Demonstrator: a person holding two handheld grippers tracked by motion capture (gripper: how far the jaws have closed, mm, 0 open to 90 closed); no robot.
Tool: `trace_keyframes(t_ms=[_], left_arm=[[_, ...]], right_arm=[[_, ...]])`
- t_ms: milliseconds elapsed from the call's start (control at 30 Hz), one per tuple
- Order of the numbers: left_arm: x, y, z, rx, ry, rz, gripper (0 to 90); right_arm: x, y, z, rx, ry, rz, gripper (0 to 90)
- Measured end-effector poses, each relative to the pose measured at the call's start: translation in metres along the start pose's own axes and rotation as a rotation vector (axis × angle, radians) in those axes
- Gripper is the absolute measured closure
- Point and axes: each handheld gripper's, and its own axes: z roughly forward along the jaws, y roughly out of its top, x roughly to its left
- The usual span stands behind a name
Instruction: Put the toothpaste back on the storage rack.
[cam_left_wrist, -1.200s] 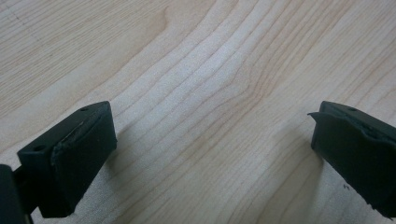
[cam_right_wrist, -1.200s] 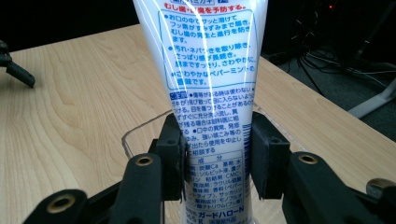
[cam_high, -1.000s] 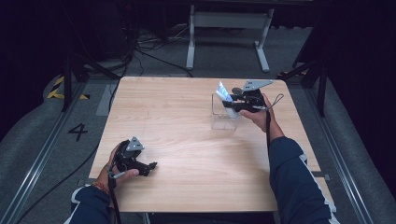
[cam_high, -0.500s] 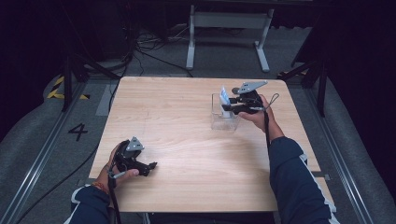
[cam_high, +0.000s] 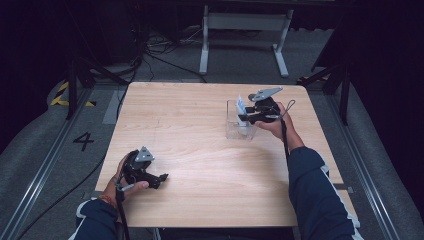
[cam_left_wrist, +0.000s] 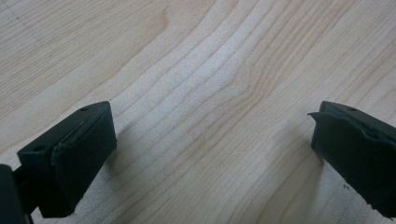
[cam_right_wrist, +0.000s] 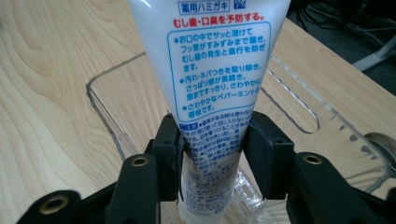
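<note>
Tube (cam_high: 240, 105) held upright over the clear box (cam_high: 240, 131).
Right gripper (cam_high: 245, 117) clamps it, long axis vertical; its view shows blue print. Left gripper (cam_left_wrist: 210, 154) gapes over the table (cam_high: 200, 150).

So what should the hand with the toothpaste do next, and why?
Probably lower it a bit more, then open. The right gripper is shut on the toothpaste tube, which stands partly inside the clear box, so it looks ready to be let go. The left gripper rests open.
</note>
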Motion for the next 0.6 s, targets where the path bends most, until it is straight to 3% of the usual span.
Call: trace_keyframes(t_ms=[300,600], left_arm=[[0.0000,0.0000,0.0000,0.000,0.000,0.000,0.4],[0.0000,0.0000,0.0000,0.000,0.000,0.000,0.5]], right_arm=[[-0.0021,-0.0005,-0.0005,0.015,-0.008,0.027,56.2],[-0.0017,-0.0005,-0.0049,-0.015,-0.006,0.053,52.9]])
